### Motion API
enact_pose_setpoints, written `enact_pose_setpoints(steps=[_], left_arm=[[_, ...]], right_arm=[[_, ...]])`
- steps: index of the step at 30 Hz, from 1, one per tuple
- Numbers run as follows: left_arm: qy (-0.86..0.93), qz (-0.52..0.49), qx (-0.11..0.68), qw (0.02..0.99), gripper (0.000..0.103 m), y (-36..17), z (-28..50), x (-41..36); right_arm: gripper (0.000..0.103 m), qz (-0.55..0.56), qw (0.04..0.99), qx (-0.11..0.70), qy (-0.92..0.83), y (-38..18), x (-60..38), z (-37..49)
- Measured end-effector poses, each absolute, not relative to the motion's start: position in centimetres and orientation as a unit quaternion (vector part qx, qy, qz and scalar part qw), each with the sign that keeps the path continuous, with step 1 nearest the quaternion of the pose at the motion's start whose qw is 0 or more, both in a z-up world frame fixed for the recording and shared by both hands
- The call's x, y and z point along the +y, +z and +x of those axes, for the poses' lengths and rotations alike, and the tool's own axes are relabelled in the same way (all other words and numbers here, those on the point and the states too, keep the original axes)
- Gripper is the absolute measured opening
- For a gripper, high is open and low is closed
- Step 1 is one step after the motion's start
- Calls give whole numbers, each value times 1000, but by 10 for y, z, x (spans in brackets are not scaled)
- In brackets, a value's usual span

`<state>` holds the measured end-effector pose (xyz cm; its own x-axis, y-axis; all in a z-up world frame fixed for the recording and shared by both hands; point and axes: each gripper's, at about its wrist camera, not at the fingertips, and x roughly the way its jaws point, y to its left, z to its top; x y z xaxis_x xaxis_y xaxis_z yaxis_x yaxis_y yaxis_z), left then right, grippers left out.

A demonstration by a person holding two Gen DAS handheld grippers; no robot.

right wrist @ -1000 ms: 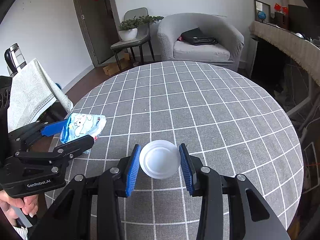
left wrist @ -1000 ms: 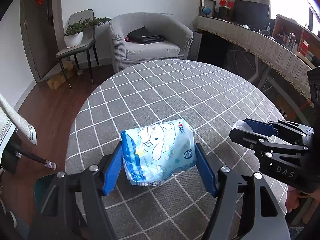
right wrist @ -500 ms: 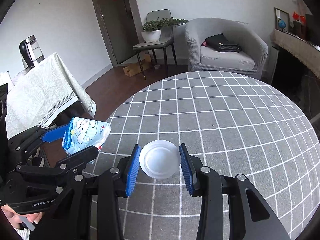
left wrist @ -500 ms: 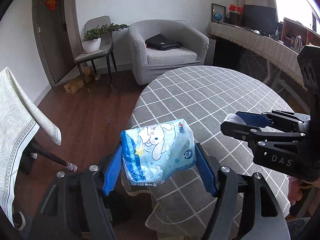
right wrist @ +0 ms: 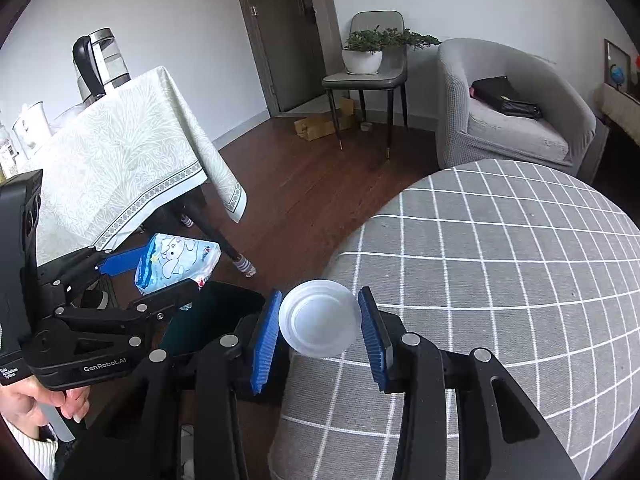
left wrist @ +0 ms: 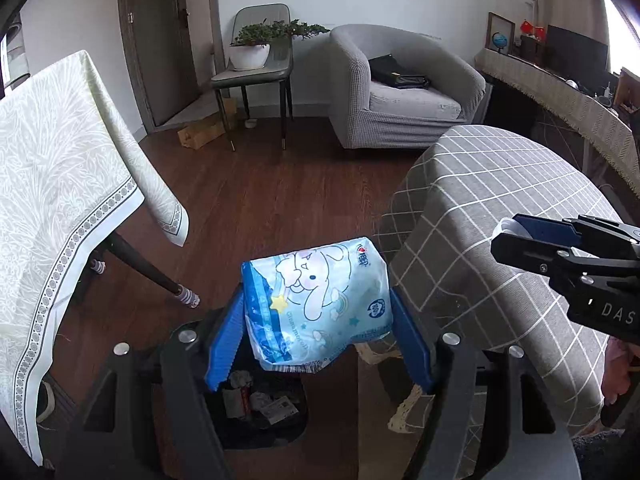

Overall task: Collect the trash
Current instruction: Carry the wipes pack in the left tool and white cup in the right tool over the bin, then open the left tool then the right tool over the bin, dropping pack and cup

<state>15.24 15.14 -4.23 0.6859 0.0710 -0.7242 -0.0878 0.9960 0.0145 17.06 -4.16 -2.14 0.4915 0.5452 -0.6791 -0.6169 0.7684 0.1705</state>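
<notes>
In the left wrist view, the left claw (left wrist: 318,330) was clamped on a light blue cartoon-printed packet (left wrist: 320,304), its blue pads (left wrist: 224,340) pressing the packet's two sides. The packet hung in the air above a dark trash bin (left wrist: 260,412) at 6 o'clock, where crumpled scraps (left wrist: 256,396) lay inside. The round bench with its grey checked cloth (left wrist: 500,200) stood at 3 o'clock, beside the packet and not under it. At 3 o'clock the right claw (left wrist: 520,236) came in from the edge, with a white rim showing at its tip.

In the right wrist view, the right claw (right wrist: 318,330) gripped a white plastic lid (right wrist: 318,324) between its blue pads (right wrist: 264,340), the lid held in the air over the rim of the checked bench (right wrist: 500,280). At 9 o'clock the left claw (right wrist: 156,268) held the packet (right wrist: 176,260) over the bin (right wrist: 216,316), away from the bench. A second bench under a pale patterned cloth (right wrist: 120,160) stood at 10 o'clock.
</notes>
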Motion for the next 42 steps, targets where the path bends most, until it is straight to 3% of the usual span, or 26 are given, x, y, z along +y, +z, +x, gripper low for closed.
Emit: enact_pose_setpoints(steps=[12, 27, 42], left_arm=[[91, -34, 442, 892, 71, -84, 133, 233], [105, -57, 547, 828, 73, -182, 124, 295], [102, -67, 539, 833, 85, -183, 118, 312]], right_arm=[[40, -61, 835, 380, 392, -33, 51, 157], [40, -70, 812, 397, 422, -55, 118, 150], [40, -86, 799, 418, 424, -77, 149, 155]])
